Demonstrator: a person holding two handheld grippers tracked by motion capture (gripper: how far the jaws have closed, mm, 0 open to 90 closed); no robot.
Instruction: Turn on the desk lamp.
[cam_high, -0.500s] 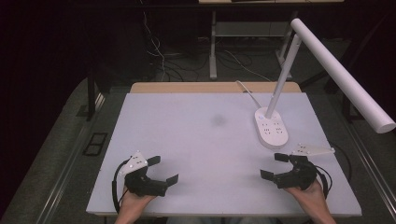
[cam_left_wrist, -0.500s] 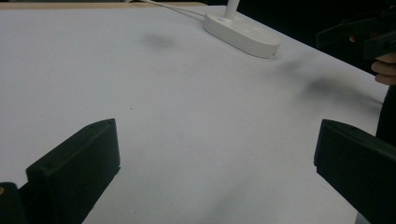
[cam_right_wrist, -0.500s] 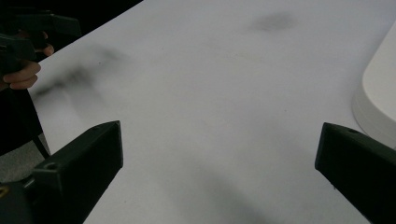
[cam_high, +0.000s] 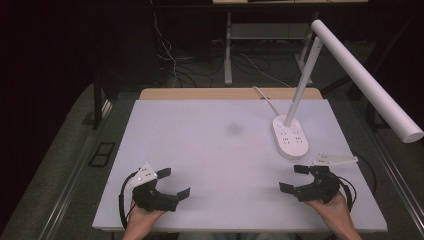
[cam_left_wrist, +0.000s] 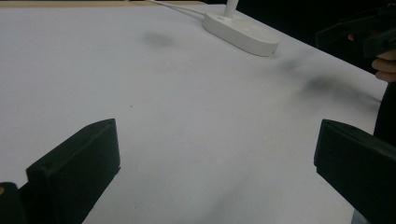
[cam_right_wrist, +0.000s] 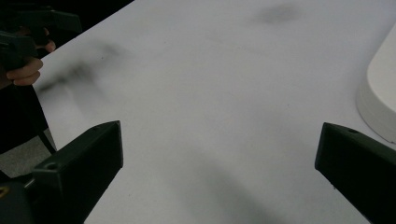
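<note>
My left gripper (cam_high: 174, 183) rests near the table's front left corner, held in a hand, its jaws wide open with nothing between them. My right gripper (cam_high: 295, 178) sits near the front right, also held in a hand, jaws spread wide and empty. In the left gripper view my own two black jaws frame bare white tabletop (cam_left_wrist: 187, 116), with the lamp base (cam_left_wrist: 240, 31) far ahead. In the right gripper view the jaws stand far apart over the table (cam_right_wrist: 210, 107), and the lamp base (cam_right_wrist: 380, 100) lies close at the right edge.
A white desk lamp (cam_high: 360, 80) stands at the right of the white table (cam_high: 210, 150); its oval base (cam_high: 291, 136) lies just beyond my right gripper, its long head reaching right. A white cable (cam_high: 265, 100) runs back from the base. A faint dark smudge (cam_high: 233, 129) marks the middle.
</note>
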